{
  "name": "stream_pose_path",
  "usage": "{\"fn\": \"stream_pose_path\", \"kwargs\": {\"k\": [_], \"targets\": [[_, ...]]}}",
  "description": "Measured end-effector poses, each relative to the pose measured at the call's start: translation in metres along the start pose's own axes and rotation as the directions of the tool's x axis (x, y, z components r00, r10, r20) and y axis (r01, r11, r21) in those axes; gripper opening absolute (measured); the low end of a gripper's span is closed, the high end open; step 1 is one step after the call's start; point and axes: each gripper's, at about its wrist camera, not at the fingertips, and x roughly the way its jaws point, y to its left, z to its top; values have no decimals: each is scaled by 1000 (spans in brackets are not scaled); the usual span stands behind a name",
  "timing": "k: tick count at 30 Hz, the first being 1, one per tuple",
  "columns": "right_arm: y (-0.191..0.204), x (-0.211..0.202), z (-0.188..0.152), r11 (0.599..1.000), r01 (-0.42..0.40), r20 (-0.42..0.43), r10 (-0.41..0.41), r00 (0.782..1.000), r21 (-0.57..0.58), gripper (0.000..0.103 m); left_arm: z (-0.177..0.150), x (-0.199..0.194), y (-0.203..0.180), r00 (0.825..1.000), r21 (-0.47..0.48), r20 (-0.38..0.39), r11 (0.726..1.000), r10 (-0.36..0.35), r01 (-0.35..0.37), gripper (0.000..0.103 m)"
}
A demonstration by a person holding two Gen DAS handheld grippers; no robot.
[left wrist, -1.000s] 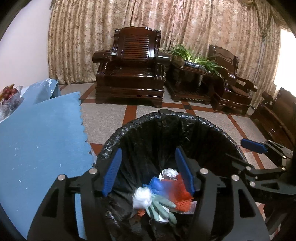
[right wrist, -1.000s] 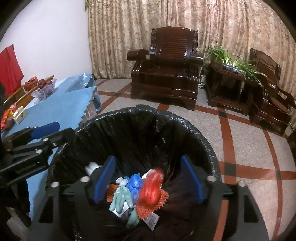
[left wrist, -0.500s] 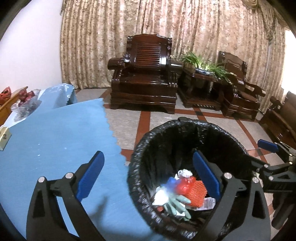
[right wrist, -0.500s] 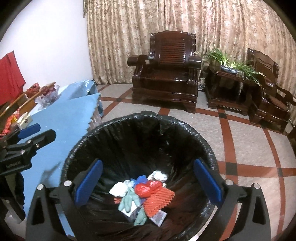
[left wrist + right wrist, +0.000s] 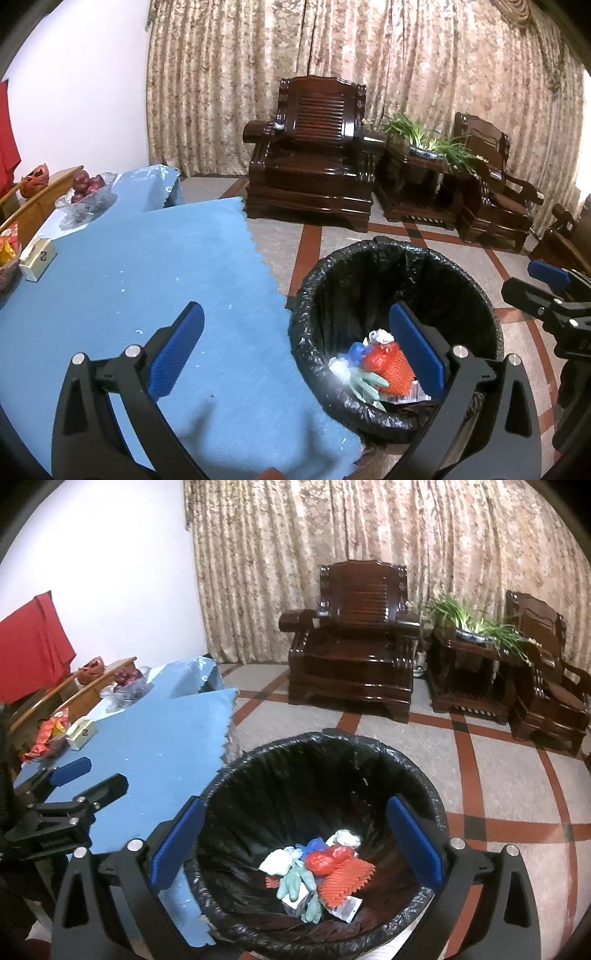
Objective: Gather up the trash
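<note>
The trash (image 5: 317, 864) lies at the bottom of the black bin (image 5: 321, 746) beside the blue desk (image 5: 129, 273), below the 2 wide, empty tongs, left (image 5: 295, 350) and right (image 5: 295, 845).

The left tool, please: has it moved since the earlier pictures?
Yes. The left tool has drawn back from the bin toward the blue table, jaws wide open.
</note>
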Motion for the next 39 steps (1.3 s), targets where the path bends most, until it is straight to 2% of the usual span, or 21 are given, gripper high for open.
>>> {"fn": "stream_pose_path", "kwargs": {"k": [10, 23, 39], "targets": [[16, -22, 4, 1000, -24, 14, 24, 1000, -21, 97, 4, -35, 2, 998, 1, 44, 999, 35, -35, 98], [31, -39, 10, 998, -31, 41, 33, 999, -47, 97, 5, -65, 1, 994, 5, 97, 999, 40, -41, 98], [40, -46, 11, 997, -34, 56, 38, 998, -69, 97, 6, -76, 5, 991, -9, 127, 999, 48, -47, 98]]}}
